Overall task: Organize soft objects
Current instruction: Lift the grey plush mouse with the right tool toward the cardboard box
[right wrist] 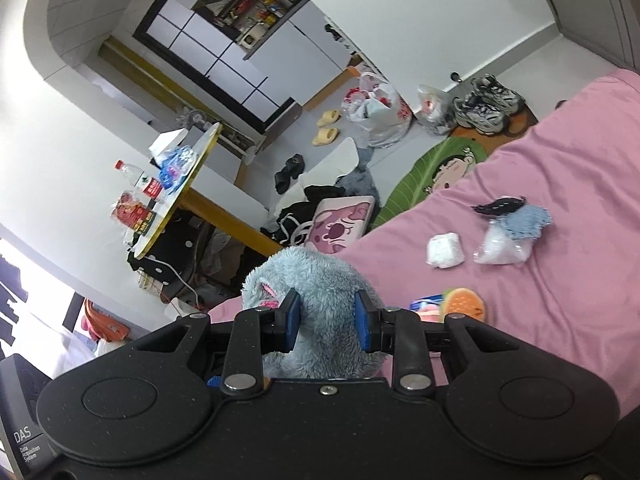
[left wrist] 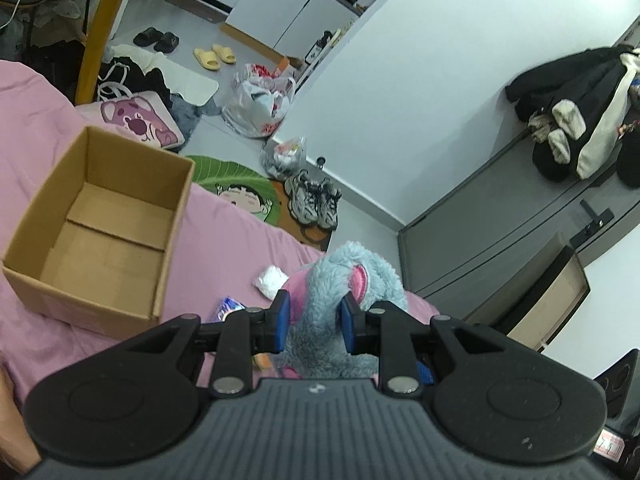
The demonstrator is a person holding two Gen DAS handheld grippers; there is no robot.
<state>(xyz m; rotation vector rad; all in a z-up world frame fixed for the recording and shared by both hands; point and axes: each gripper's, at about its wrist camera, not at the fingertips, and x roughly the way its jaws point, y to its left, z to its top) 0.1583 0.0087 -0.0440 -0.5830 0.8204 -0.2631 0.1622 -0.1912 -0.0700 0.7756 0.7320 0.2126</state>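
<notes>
A fluffy blue plush toy with pink ears (left wrist: 344,280) is held above the pink bed by both grippers. My left gripper (left wrist: 314,322) is shut on one part of it. My right gripper (right wrist: 326,322) is shut on the plush toy (right wrist: 308,276) too. An open, empty cardboard box (left wrist: 100,232) stands on the bed to the left in the left wrist view. On the bed lie a white soft bundle (right wrist: 445,250), a clear bag with blue and black cloth (right wrist: 510,232), and a burger-shaped plush (right wrist: 464,302).
The pink bed sheet (right wrist: 560,184) fills the right. A small blue packet (left wrist: 228,306) lies near the box. Beyond the bed edge, the floor holds a pink cushion (left wrist: 140,118), a green rug (right wrist: 436,168), sneakers (left wrist: 314,200), plastic bags and slippers. A yellow table (right wrist: 188,176) stands at the left.
</notes>
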